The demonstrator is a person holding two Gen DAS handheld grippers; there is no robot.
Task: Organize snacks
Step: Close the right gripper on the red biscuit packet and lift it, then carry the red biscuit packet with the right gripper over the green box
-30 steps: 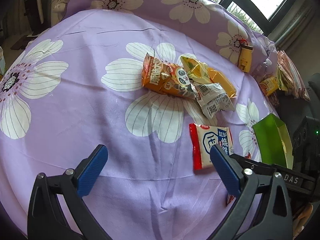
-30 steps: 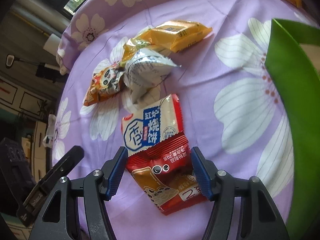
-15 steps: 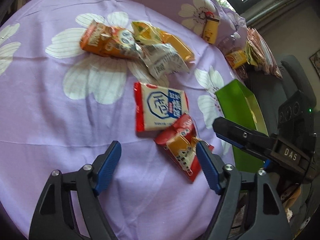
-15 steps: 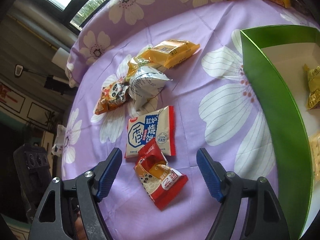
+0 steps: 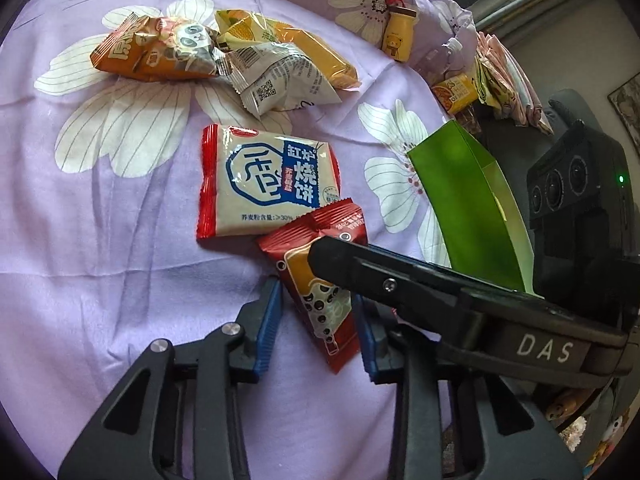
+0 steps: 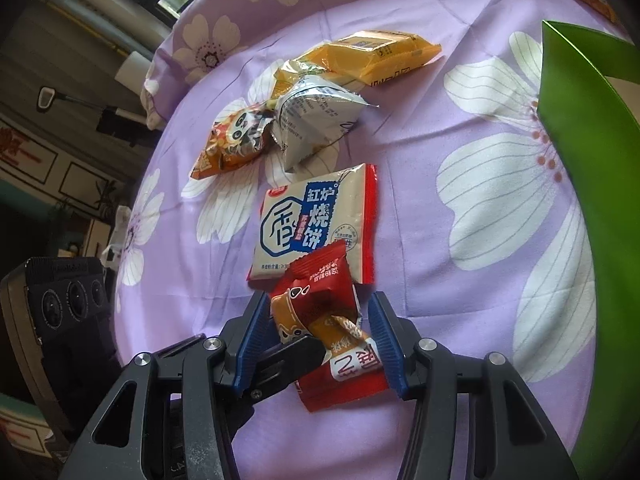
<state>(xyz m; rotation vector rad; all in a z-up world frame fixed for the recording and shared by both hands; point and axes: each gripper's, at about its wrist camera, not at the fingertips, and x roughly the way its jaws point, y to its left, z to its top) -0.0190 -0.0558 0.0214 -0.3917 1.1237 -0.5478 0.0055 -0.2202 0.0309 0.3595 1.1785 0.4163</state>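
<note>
Both grippers have closed in around the red snack packet [image 5: 320, 280].

Glossy foil snack pkts [image 5: 269, 184], matt purple cloth [image 5: 100, 240], ribbed plastic pads [image 5: 267, 322]

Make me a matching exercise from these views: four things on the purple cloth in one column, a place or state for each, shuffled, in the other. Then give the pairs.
1. red bubble-tea packet
2. beige biscuit packet
3. green box
4. panda packet

A. far end of the snack pile, orange
B. between both grippers' blue fingers
C. stands at the cloth's edge
D. flat, its near corner under a red packet

Pairs: 1-B, 2-D, 3-C, 4-A
</note>
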